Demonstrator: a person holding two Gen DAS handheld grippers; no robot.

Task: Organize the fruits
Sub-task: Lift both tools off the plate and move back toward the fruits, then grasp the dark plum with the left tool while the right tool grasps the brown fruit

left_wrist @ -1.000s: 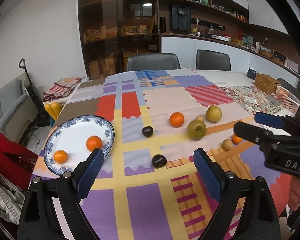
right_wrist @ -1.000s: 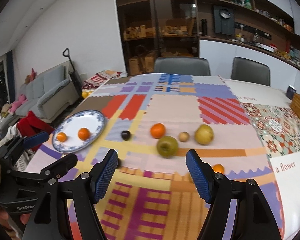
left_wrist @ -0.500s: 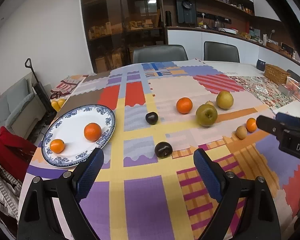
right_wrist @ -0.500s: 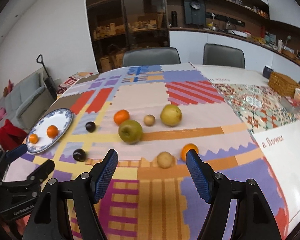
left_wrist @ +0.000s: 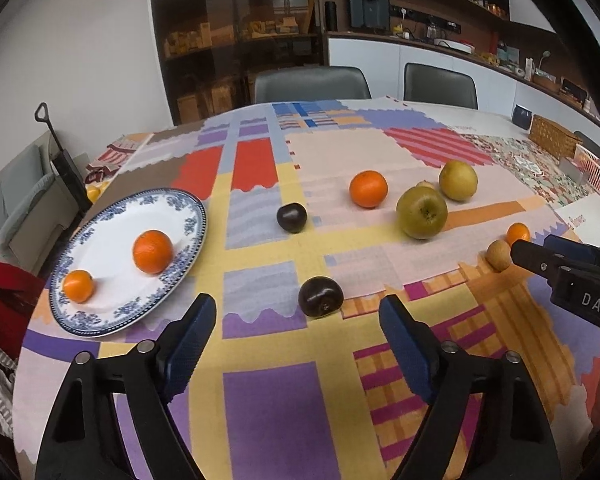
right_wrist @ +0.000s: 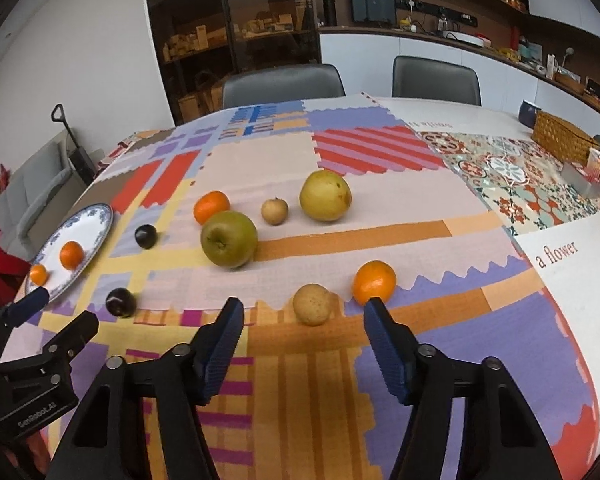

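Closing with nothing between their jaws, left gripper (left_wrist: 296, 324) neared a dark plum (left_wrist: 321, 296), right gripper (right_wrist: 303, 326) a tan fruit (right_wrist: 312, 304); either could roll away if nudged

**Fruit on the counter and two oranges on a plate**

The left tool (left_wrist: 296, 316) is low over the bright patchwork cloth (left_wrist: 284, 408). Its blue pads are closing, with nothing between them. A dark plum (left_wrist: 321, 296) sits just past the pads. A blue and white plate (left_wrist: 112, 228) on the left holds a big orange (left_wrist: 153, 251) and a small orange (left_wrist: 78, 286). Farther back lie another plum (left_wrist: 291, 217), an orange (left_wrist: 368, 189) and a green apple (left_wrist: 421, 212). The right tool (left_wrist: 540, 254) pokes in from the right.
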